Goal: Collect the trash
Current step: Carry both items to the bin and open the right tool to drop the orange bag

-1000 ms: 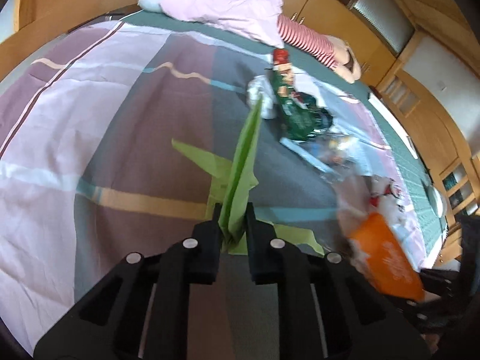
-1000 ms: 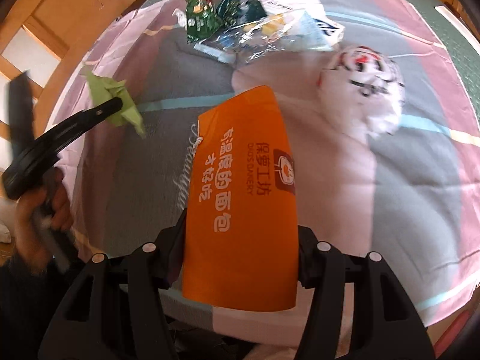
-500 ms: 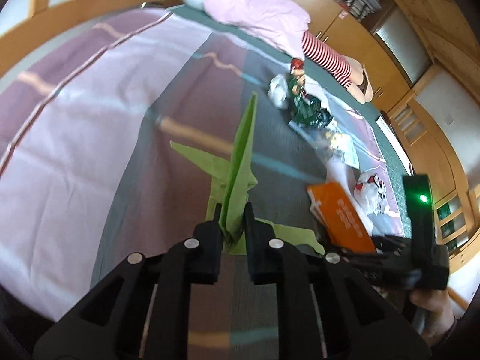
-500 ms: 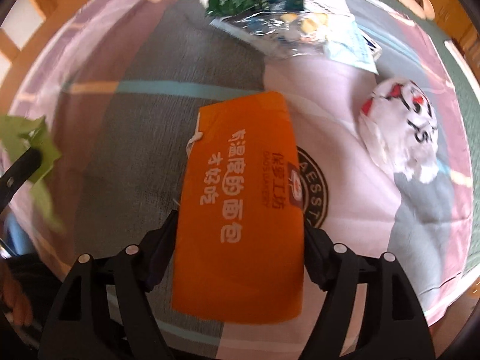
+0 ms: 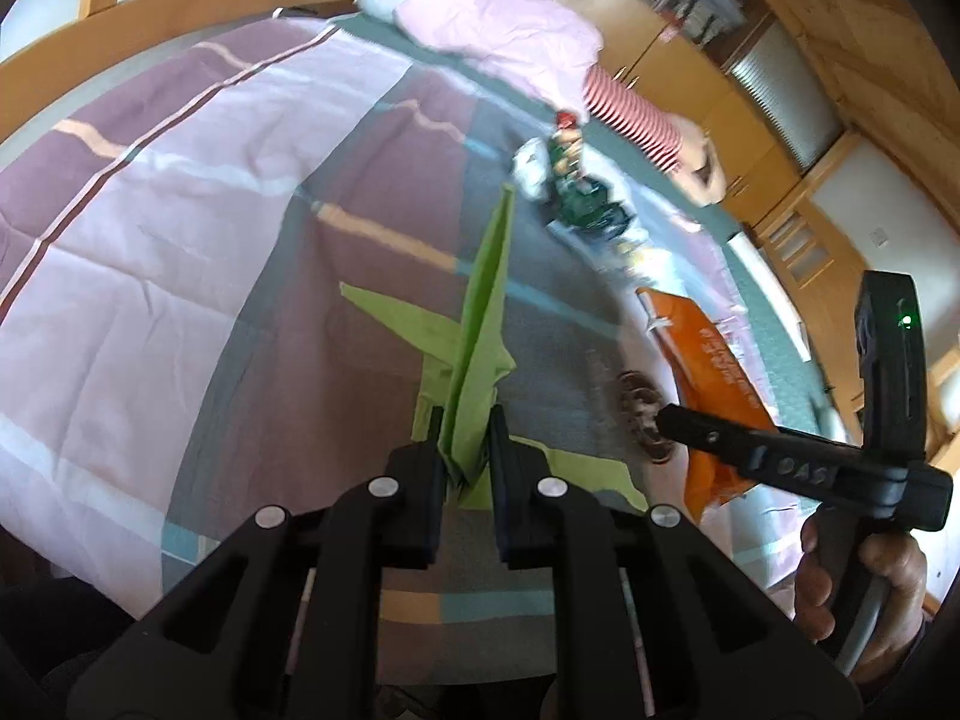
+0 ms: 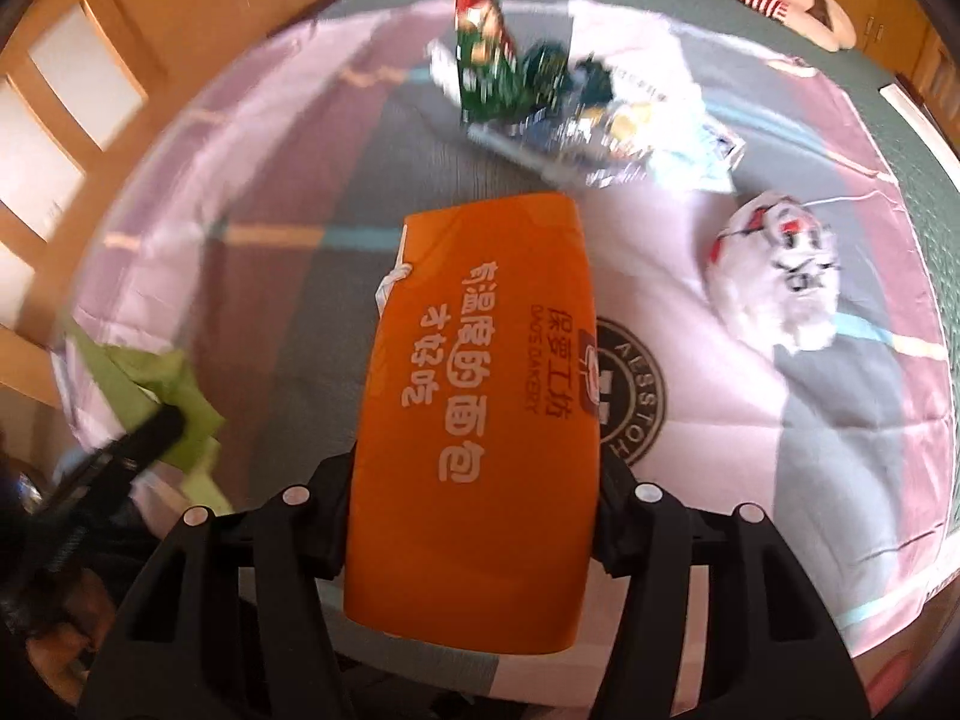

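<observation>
Left wrist view
- Left gripper (image 5: pixel 465 438): I have it fully closed on the folded lime-green paper sheet (image 5: pixel 480 324), pinched at its near end.
- Green sheet's axis: its long fold runs straight away from my fingers, tip aimed at the far edge of the striped pink-and-grey bedspread (image 5: pixel 180 228); it hangs above the bed's near edge.
- Risk: thin paper held by one end; I judge a quick swing could slide or tear it out.

Right wrist view
- Right gripper (image 6: pixel 474 516): jaws closing, the flat orange paper bakery bag with white lettering (image 6: pixel 480 408) between them, gripped across its width.
- Bag's axis: lengthwise away from me, far end toward the heap of green and clear snack wrappers (image 6: pixel 540 102) mid-bed; a crumpled white plastic bag (image 6: pixel 774 264) lies near the right edge.
- Risk: squeezing may buckle the bag and lose it; the two grippers are close and could collide.
</observation>
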The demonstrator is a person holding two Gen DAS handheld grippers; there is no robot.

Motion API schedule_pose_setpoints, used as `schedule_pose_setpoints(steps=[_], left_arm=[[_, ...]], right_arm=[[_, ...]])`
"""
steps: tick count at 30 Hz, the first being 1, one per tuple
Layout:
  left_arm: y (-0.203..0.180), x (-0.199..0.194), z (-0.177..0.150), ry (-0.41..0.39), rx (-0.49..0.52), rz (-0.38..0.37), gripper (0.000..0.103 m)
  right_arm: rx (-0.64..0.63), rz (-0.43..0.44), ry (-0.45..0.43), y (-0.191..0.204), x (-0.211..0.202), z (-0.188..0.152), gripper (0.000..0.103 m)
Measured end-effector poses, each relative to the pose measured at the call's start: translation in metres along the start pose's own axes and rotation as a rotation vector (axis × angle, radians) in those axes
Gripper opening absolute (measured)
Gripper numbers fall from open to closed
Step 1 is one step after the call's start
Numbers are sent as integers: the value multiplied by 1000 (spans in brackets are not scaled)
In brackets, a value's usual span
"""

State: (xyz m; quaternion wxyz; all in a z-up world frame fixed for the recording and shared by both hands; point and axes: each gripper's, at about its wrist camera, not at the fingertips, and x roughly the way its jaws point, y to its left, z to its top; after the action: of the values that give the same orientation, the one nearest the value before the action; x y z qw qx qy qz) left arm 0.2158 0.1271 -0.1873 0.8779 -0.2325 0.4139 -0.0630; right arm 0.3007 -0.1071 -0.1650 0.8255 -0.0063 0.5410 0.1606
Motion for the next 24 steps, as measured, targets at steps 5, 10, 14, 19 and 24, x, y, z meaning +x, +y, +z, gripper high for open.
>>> schedule_pose_setpoints(steps=[5,10,14,19,24], left_arm=[[-1,-34,0,-131,-9,-211,14],[2,-54,-8,-149,-56,-318,14],[-10,-84,-19,-157,-27,-325,14],[-52,-124,-38,-167,79,-346,14],[-114,-144,-76,-151,240,-368,14]], right_arm=[[-11,34,-161,1,-68,-20,58],[-10,55,-288,-9,-135,-52,58],[33,62,-341,-26,-173,-80,58],[91,29,-362,-51,-201,-126,58],[170,-26,-340,-79,-218,-171,58]])
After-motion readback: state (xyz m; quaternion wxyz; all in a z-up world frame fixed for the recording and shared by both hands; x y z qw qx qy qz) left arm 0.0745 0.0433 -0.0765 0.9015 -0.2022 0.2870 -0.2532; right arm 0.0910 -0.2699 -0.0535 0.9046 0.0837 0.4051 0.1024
